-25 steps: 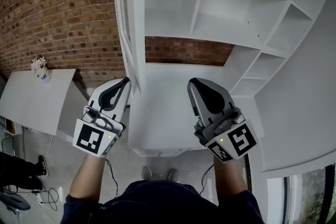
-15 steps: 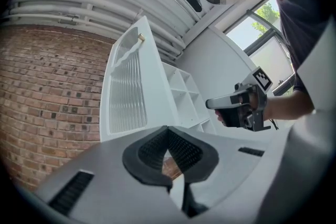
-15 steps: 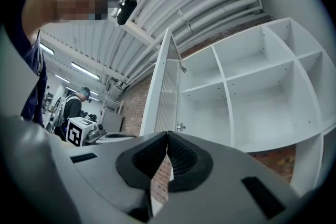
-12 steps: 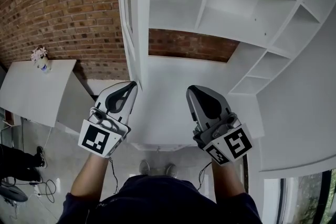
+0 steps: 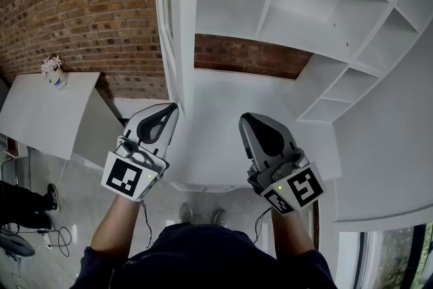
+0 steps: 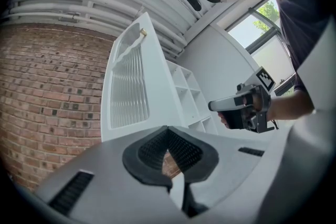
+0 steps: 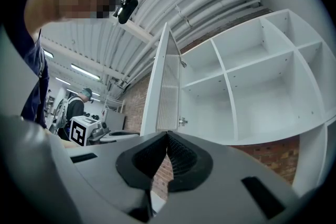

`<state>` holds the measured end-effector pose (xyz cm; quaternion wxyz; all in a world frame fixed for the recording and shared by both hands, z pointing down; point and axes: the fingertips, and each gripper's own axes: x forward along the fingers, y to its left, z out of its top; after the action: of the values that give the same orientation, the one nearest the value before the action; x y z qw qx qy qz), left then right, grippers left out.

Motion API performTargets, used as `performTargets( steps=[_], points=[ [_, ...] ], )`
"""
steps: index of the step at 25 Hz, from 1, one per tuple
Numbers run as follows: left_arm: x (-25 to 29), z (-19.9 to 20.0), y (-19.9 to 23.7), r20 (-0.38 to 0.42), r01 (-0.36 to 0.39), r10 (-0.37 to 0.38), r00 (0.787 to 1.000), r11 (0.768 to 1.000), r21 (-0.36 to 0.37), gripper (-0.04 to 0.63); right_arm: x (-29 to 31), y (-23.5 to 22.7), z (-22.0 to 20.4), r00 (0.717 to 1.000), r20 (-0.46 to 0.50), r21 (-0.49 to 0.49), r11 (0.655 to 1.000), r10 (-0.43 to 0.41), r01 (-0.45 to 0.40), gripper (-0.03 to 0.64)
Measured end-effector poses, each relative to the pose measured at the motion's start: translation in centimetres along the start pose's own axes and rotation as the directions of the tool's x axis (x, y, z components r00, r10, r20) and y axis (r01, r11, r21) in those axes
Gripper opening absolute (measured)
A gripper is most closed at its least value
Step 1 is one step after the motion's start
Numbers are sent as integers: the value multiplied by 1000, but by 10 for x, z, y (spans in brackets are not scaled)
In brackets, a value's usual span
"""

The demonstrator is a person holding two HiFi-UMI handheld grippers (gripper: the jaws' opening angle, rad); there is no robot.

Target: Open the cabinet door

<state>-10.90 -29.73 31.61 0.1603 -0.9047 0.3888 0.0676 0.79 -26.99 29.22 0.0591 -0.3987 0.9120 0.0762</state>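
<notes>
The white cabinet [image 5: 298, 17] hangs over a brick wall, and its open shelves show. Its slatted door [image 5: 169, 24] stands swung open at the left, edge-on in the head view. The left gripper view shows the door's [image 6: 128, 86] face and its small knob [image 6: 142, 32]. My left gripper [image 5: 170, 108] is shut and holds nothing, just below the door's lower corner and apart from it. My right gripper [image 5: 245, 120] is also shut and holds nothing, below the shelves. The right gripper view shows the door [image 7: 167, 92] and a hinge [image 7: 182, 121].
A brick wall [image 5: 81, 3] runs behind and to the left. A white table [image 5: 40, 118] with a small flower vase [image 5: 53, 71] stands at the left. Cables [image 5: 40, 240] lie on the floor. Another person [image 7: 79, 105] stands far off.
Both grippers have sunk a little below the cabinet. The door stays open, and its knob has slipped out of the head view's top.
</notes>
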Motion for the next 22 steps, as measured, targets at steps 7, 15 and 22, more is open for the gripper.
performTargets(
  steps=[7,15,22],
  points=[
    [-1,-1,9,-14,-25,25,1000,1000,-12,6,4,0,1,1000,1,-3,1000,8,-8,23],
    [-2,2,10,-32,-32,32,999,999,2,6,2,0,3,1000,5,-9,1000,15,-15,23],
    [-3,5,9,-5,-28,28,1000,1000,2,6,1,1,5,1000,9,-10,1000,12,-12,23]
  ],
)
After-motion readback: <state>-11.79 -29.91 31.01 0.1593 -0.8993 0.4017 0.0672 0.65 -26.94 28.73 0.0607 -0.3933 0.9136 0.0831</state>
